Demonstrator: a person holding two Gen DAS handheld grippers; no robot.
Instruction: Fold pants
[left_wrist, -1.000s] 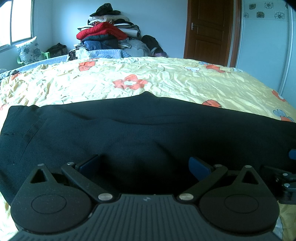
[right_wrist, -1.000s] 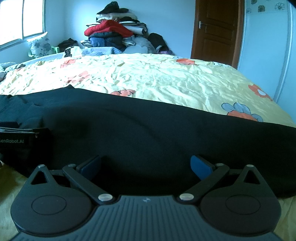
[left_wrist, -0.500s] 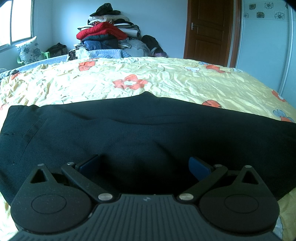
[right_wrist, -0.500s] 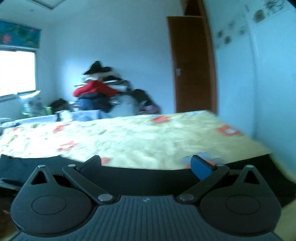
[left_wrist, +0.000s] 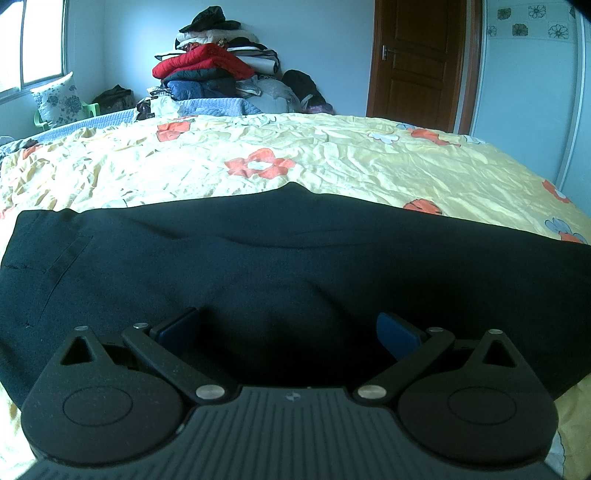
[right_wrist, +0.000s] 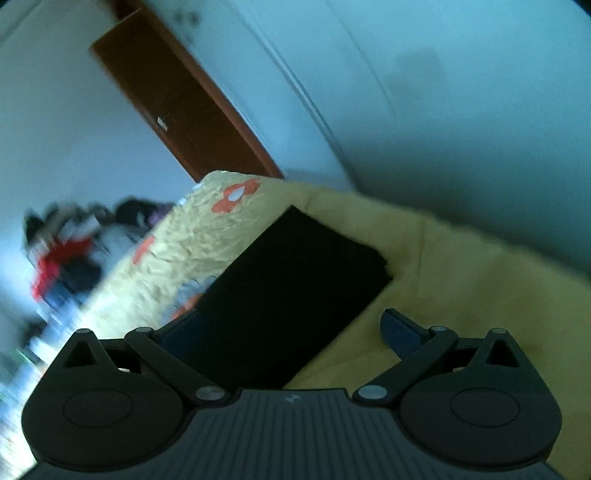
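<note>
Black pants (left_wrist: 295, 254) lie flat across the near side of a bed with a yellow flowered sheet (left_wrist: 295, 155), waistband and pocket seam at the left. My left gripper (left_wrist: 288, 328) hovers low over their middle, open, with nothing between its blue pads. In the tilted, blurred right wrist view the leg hems of the pants (right_wrist: 295, 280) end near the bed's right edge. My right gripper (right_wrist: 291, 325) is open above that end; its left pad (right_wrist: 181, 332) is over the cloth and its right pad (right_wrist: 402, 328) is over bare sheet.
A heap of clothes and bedding (left_wrist: 214, 74) is stacked at the far side of the bed. A brown door (left_wrist: 417, 62) stands behind it to the right. A window (left_wrist: 33, 40) and a pillow (left_wrist: 59, 98) are at the far left. A pale wardrobe wall (right_wrist: 443, 110) runs past the bed's right edge.
My right gripper has swung from over the middle of the pants to the leg-hem end at the right and rolled sideways. The left gripper has stayed still and open.
</note>
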